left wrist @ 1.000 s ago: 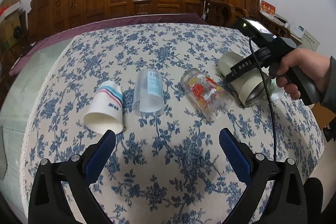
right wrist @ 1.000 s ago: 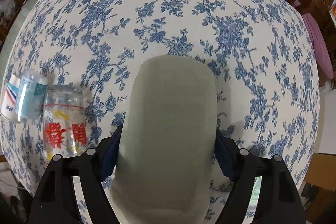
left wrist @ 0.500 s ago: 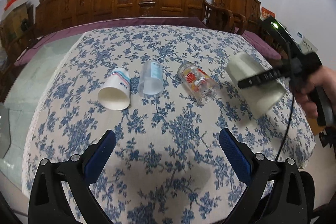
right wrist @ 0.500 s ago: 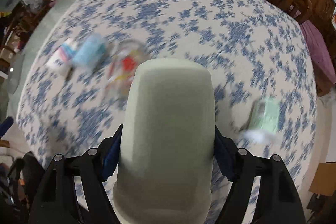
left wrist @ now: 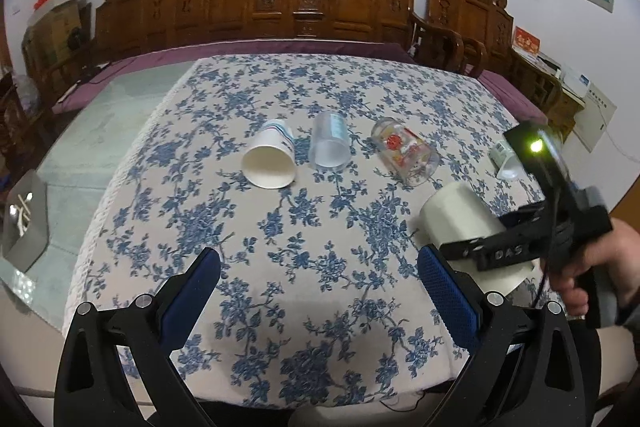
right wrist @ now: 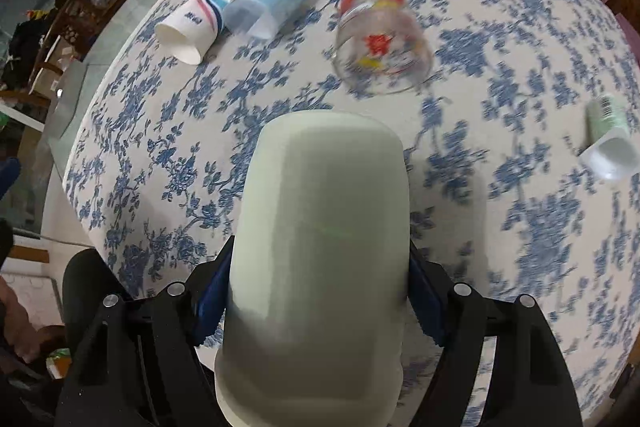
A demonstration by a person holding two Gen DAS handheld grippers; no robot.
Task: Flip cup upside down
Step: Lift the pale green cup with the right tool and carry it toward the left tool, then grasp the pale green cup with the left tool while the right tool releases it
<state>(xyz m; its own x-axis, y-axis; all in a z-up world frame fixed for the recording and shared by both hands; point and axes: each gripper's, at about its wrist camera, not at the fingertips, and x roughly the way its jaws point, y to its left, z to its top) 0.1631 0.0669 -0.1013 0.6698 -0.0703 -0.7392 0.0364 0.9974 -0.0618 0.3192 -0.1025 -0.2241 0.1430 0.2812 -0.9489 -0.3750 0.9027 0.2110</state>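
Right gripper (right wrist: 320, 291) clamps the pale cup (right wrist: 320, 251) by its sides, held above the table (left wrist: 320, 235) near its front edge; left gripper (left wrist: 318, 287) hangs spread and empty. Smooth walls could slip during the turn (rim faces the camera side, contents hidden). Lying paper cup (left wrist: 270, 159) looks empty.

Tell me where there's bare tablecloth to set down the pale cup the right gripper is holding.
The right gripper is shut on the pale cup. Bare tablecloth lies on the near side, between the row of tipped cups and the open left gripper. It is crowded along that row: paper cup, frosted cup, printed glass, small cup.
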